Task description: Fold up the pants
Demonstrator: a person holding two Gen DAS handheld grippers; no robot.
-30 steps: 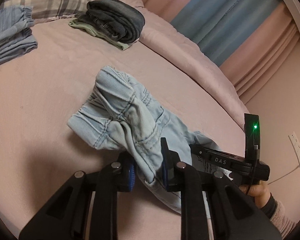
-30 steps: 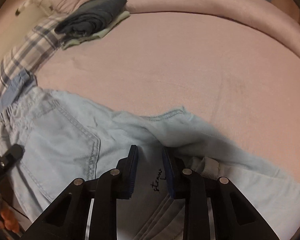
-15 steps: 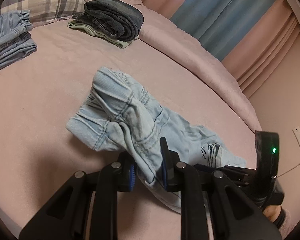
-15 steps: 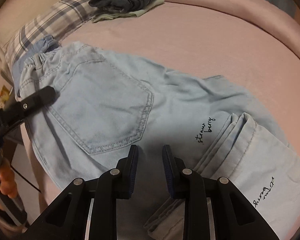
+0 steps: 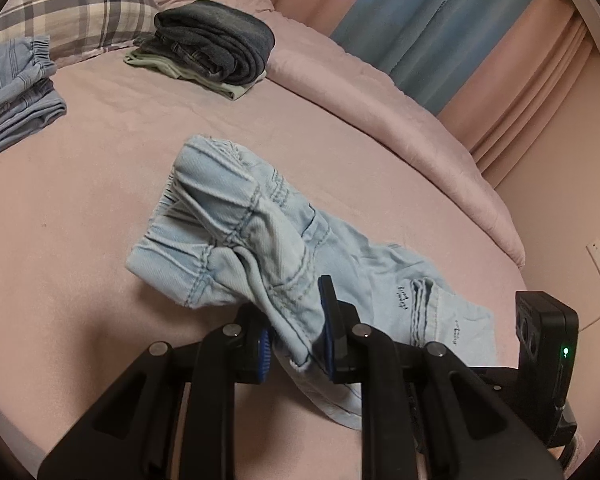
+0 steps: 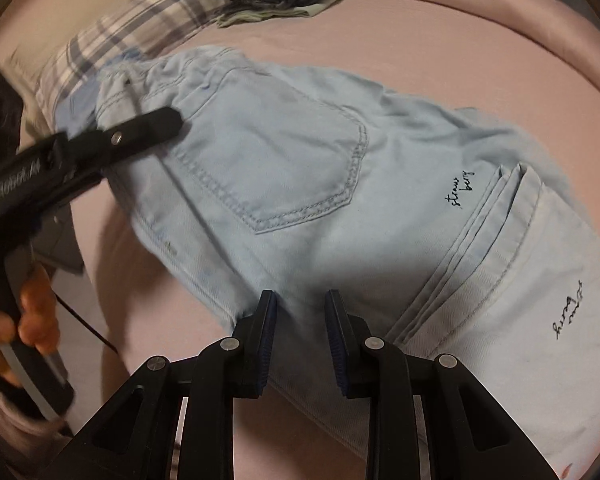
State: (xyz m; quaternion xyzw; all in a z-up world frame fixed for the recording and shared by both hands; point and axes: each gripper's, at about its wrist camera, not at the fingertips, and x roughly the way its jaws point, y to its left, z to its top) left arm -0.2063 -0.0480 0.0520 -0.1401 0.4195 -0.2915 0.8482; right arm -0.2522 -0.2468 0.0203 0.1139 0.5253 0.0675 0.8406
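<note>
Bottom centre: left gripper [image 5: 294, 342] clenched on pants [image 5: 268, 240] waistband, right gripper [image 6: 300, 332] released above fabric; mid-fold, probably needs a grab next.

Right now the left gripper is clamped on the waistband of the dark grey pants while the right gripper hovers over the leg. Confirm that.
Wrong garment. The left gripper is clamped on the waistband of the light blue denim pants, as the left wrist view shows. The dark grey pants lie folded near the pillow. The right gripper does hover over the leg.
</note>
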